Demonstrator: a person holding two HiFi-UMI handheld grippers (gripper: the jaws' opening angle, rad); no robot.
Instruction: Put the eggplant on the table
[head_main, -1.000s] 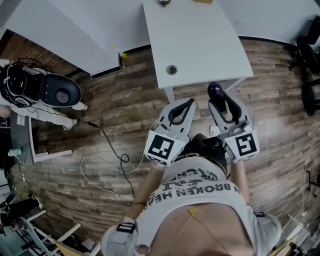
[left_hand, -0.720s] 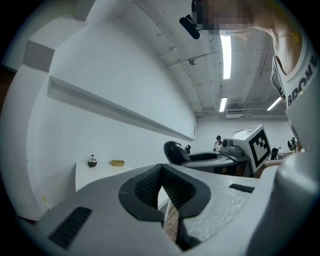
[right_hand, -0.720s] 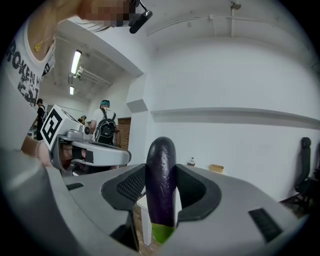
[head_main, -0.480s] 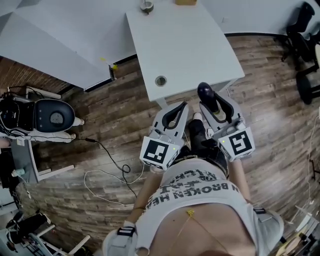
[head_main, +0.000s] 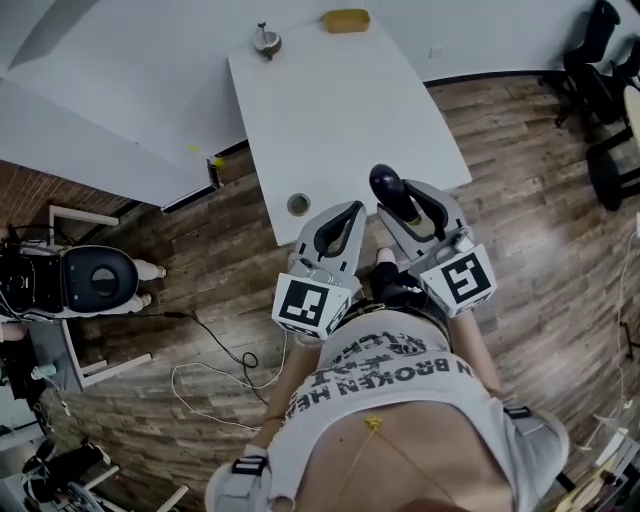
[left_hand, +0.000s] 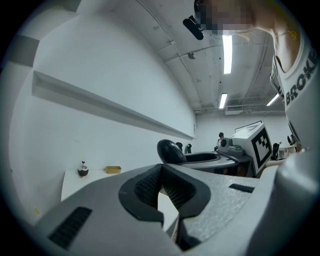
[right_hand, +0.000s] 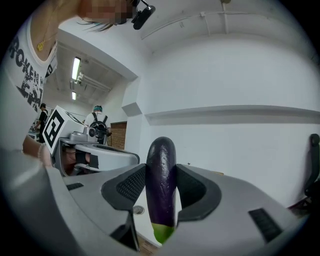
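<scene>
Fingers (right_hand: 131, 186) of the right gripper (right_hand: 161, 170) are pinching the eggplant (right_hand: 161, 200) from both sides. The ribbed pads press on its purple skin near the middle of its length, so it is carried in the air and lies on nothing. The left gripper (left_hand: 161, 172) travels beside it, with its fingers (left_hand: 145, 187) brought together at the tips and nothing between them. What has changed is the place and not the grip. One second ago, in the head view, both grippers were over the wooden floor (head_main: 220, 260), just short of the near edge of the table (head_main: 330, 110). Half a second ago they were at the edge, and now both pairs of jaws overlap the near part of the white top, and the dark end of the eggplant shows over it. The hold on the eggplant looks the same in all three pictures. I judge from this that the walk toward the table is almost finished. What remains is to bring the right gripper a little further over the top, lower it, and spread the jaws. The long axis of the eggplant runs roughly along the jaws. Its rounded dark end points forward, toward the table, and stands out beyond the fingertips, and in the left gripper view this end seems somewhat raised. The green stem end points back toward the body of the gripper and sits lower. How steep this tilt is I cannot tell exactly.
</scene>
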